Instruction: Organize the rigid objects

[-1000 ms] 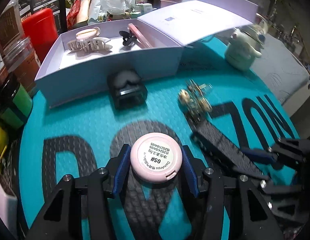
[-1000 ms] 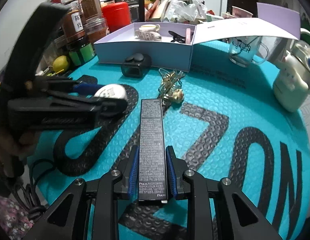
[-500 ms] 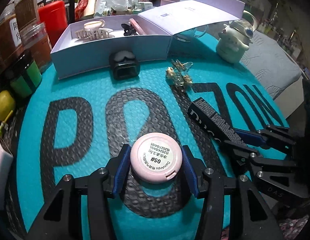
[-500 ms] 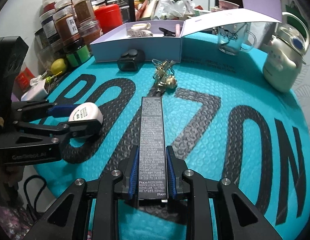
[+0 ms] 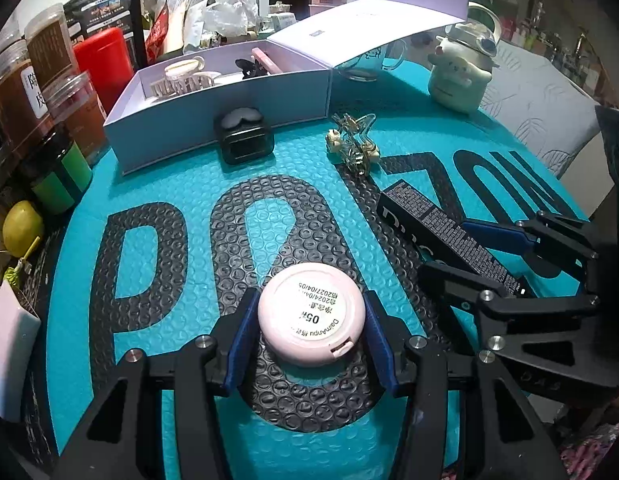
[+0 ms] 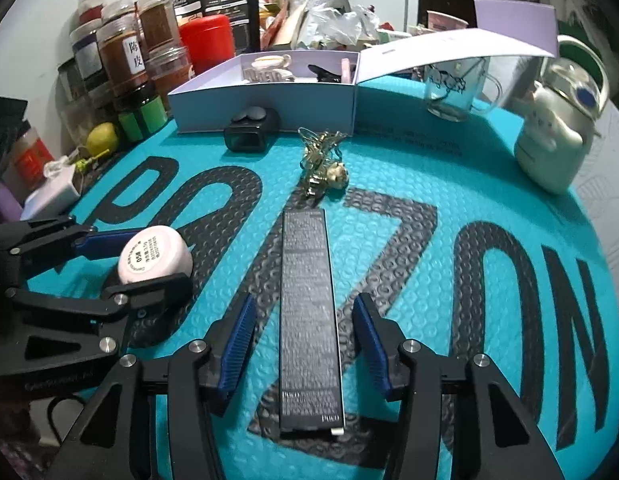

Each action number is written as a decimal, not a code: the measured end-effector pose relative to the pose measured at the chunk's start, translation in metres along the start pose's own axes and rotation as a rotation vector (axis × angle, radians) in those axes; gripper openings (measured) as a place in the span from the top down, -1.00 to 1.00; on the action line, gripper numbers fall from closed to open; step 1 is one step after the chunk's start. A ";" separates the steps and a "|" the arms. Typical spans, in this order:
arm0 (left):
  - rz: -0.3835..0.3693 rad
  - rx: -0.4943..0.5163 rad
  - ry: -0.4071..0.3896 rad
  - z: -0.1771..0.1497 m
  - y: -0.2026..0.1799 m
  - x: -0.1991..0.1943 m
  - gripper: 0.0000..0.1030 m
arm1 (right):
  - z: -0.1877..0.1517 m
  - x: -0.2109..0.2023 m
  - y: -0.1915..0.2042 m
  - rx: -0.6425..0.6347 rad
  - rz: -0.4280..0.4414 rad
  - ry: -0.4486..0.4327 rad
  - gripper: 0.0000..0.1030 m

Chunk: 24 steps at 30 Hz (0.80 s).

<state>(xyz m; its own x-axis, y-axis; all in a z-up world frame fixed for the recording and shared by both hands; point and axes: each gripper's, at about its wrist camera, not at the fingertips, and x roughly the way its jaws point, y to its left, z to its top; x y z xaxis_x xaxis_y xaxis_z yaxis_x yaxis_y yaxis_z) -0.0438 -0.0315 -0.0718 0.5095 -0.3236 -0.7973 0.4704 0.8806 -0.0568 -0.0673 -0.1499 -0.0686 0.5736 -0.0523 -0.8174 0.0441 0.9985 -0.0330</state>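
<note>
Task status: partly complete. The open lavender box (image 5: 225, 120) at the far edge of the teal mat (image 5: 157, 300) already contains a beige claw clip (image 5: 181, 78), a black clip (image 5: 245, 68) and a pink bar (image 5: 265, 60). Four items remain on the mat outside it. A black case (image 5: 245, 138) stands touching the box's front wall; a gold hair clip (image 5: 353, 144) lies just beside it, toward the mat's centre. The left gripper (image 5: 311, 316) is closed on the pink round compact (image 5: 311, 314), both blue pads pressing its sides, near the mat's near edge. The right gripper (image 6: 307, 348) has just been opening: its pads stand clear on either side of the long black carton (image 6: 311, 320), which lies flat between them near the near edge, one end toward the gold hair clip. The carton therefore appears released, not held. Remaining work, as judged: place the compact, carton, gold hair clip and black case in the box.
</note>
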 end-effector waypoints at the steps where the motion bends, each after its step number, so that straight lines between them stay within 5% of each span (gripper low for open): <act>1: 0.007 -0.016 -0.006 0.000 0.002 0.000 0.02 | 0.001 0.001 0.001 -0.002 -0.012 -0.003 0.01; 3: -0.004 -0.069 -0.020 0.001 0.009 0.000 0.03 | 0.002 0.003 0.002 -0.003 -0.023 -0.007 0.04; 7: 0.002 -0.060 -0.021 0.000 0.012 0.000 0.03 | 0.008 0.005 0.008 -0.036 -0.017 0.002 0.51; 24: 0.053 -0.150 -0.026 -0.002 0.043 -0.003 0.03 | 0.015 0.013 0.015 -0.051 -0.022 -0.012 0.51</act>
<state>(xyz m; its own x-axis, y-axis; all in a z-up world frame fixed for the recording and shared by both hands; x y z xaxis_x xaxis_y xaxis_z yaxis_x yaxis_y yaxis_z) -0.0266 0.0075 -0.0724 0.5496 -0.2825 -0.7862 0.3305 0.9378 -0.1060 -0.0473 -0.1361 -0.0711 0.5825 -0.0737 -0.8094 0.0151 0.9967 -0.0799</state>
